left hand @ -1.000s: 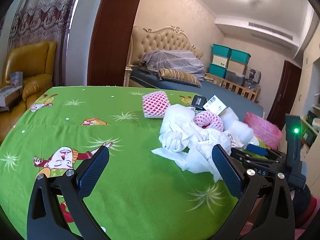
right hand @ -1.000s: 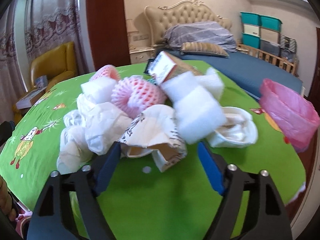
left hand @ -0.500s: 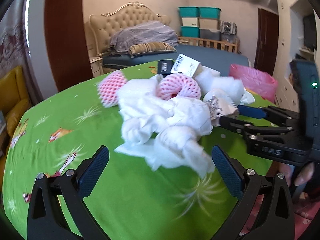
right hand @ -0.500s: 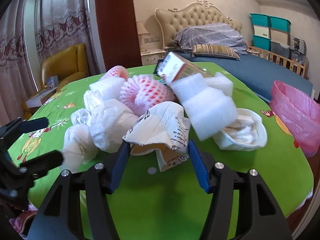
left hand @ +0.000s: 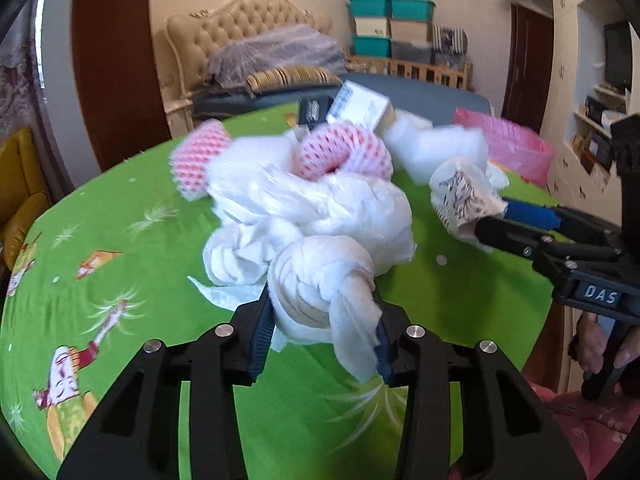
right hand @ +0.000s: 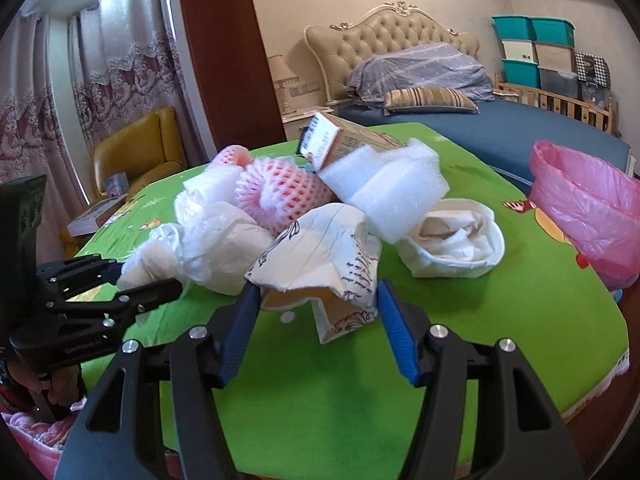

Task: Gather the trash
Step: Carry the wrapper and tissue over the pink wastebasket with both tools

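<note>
A heap of trash lies on the green tablecloth (left hand: 120, 280): white crumpled tissue, pink foam fruit nets (left hand: 344, 152), white foam (right hand: 384, 188), a small carton (right hand: 340, 140). My left gripper (left hand: 322, 330) is shut on a knotted white tissue wad (left hand: 320, 280) at the heap's near edge; it also shows in the right wrist view (right hand: 146, 266). My right gripper (right hand: 318, 322) is shut on a printed white paper wrapper (right hand: 324, 248), seen also in the left wrist view (left hand: 464, 196). A pink trash bag (right hand: 588, 208) stands at the table's right edge.
A white paper bag (right hand: 456, 240) lies right of the heap. A bed (right hand: 460, 120) with pillows stands behind the table, a yellow armchair (right hand: 136, 152) to the left, stacked storage boxes (right hand: 532, 52) at the back right.
Both grippers moved forward into the heap and closed: the left onto the knotted tissue wad, the right onto the printed paper wrapper.
</note>
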The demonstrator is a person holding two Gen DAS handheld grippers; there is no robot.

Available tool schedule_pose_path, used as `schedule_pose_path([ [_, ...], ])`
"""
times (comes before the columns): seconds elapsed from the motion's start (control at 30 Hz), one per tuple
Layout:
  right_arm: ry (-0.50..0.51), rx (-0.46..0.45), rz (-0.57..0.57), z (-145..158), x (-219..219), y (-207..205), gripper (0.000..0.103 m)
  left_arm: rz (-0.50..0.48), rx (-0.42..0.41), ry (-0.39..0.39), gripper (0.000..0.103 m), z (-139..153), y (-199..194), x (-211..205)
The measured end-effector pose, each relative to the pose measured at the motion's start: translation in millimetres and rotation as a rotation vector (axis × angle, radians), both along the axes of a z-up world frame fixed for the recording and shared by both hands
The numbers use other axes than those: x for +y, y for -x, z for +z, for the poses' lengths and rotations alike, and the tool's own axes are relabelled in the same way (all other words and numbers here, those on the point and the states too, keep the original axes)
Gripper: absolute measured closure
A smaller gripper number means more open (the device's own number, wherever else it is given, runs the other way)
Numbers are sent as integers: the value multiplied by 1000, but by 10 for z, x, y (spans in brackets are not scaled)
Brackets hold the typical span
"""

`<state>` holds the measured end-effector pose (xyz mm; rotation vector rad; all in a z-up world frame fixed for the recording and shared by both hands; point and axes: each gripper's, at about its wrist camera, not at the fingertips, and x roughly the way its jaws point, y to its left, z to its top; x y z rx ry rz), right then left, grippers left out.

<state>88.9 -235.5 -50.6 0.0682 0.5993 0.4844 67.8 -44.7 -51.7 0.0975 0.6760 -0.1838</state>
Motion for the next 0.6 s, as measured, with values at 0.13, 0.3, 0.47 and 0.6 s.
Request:
schedule_pose_path([
  [0.13,-7,-40,14,103,19,79,44,20,-87,34,64,162,200,114],
  [0.3,-24,-75,27,247,-2,175,44,7,-201,22,64,300,395,76],
  [0.47,-9,-125,13,332,-26,240,44,14,-245,43,64,352,452,110],
  [0.6,-13,-126,-18,343,-132,195,44,16,-279,53,64,389,511,136],
])
